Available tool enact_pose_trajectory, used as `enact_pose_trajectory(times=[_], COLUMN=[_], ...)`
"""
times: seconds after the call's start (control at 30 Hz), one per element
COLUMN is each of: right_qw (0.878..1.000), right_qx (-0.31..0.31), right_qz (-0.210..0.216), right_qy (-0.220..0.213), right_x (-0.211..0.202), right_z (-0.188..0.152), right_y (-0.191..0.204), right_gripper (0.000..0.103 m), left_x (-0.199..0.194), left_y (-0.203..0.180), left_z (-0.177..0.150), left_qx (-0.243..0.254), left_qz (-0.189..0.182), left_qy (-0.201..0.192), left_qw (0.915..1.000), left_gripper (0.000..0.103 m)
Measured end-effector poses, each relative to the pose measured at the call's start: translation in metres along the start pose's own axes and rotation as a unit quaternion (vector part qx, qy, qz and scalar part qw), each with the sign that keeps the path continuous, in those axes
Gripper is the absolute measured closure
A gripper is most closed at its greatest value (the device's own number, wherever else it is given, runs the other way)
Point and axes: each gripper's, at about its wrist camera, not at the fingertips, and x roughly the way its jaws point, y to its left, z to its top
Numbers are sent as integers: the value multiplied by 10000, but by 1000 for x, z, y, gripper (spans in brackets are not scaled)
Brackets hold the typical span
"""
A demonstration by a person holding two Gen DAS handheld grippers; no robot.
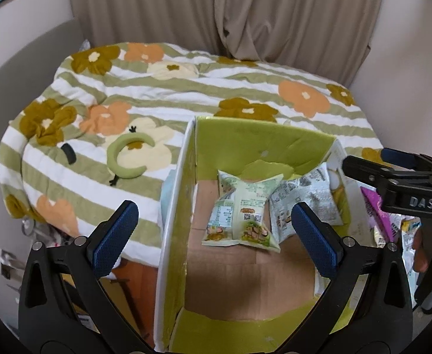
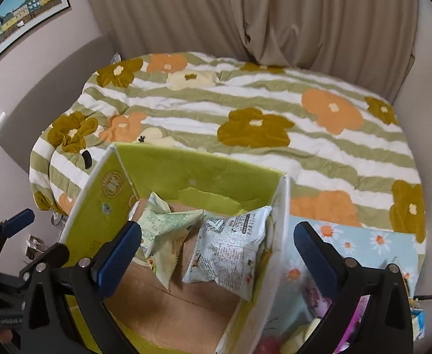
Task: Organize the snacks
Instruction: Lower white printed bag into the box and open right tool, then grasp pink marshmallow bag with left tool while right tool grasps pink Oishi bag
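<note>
Hovering over the left half of the green-lined cardboard box (image 1: pixel 186 159), left gripper (image 1: pixel 216 236) angled down with jaws spread wide and pinching nothing. Lying below and just ahead of those jaws, a pale green snack packet (image 1: pixel 242 206) flat on the box floor, long axis running roughly away from the camera. Leaning just to its right, a white printed snack packet (image 2: pixel 230 253) propped against the right-hand wall of the box, touching or nearly touching the green one. Straddling that right wall (image 2: pixel 278 236), right gripper (image 2: pixel 217 253) also pointing steeply down, jaws spread to their widest and holding nothing, the white packet sitting loose between and ahead of them. Waiting further right, outside the box, the unsorted snacks: a purple packet (image 1: pixel 376 209) and others heaped on a daisy-print cloth (image 2: pixel 348 242), close under the right gripper and partly hidden by its right finger. Judging from this, making the right hand the nearer one for the next pick, with the pile lying to the right of and below its jaws, so needing a swing rightward over the wall; long axis of the purple packet not readable here. Spreading behind it all, the flowered bed quilt (image 1: pixel 186 103).
</note>
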Motion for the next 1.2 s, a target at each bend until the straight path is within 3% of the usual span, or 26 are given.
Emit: enact_pose_trajectory(times=[0.27, 0.4, 0.67, 0.9, 1.2], right_qw=[9981, 9963, 9892, 9896, 9931], right_qx=[304, 450, 918, 974, 925], right_qz=[124, -38, -217, -252, -38], right_qy=[-515, -732, -1124, -1029, -714], right_x=[-66, -98, -163, -192, -203], right_z=[-19, -35, -86, -144, -223], right_y=[-3, -8, -59, -110, -168], right_gripper=[0, 0, 0, 0, 0], left_x=[-44, -61, -97, -117, -113], left_y=[-14, -32, -86, -152, -236], left_z=[-3, -11, -45, -93, -163], left_qx=[180, 374, 576, 504, 717], left_qz=[-366, -543, -746, -644, -395], left_qy=[-303, -347, -459, -486, -273], left_qw=[9987, 9972, 9945, 9955, 9963], left_gripper=[1, 1, 1, 1, 1])
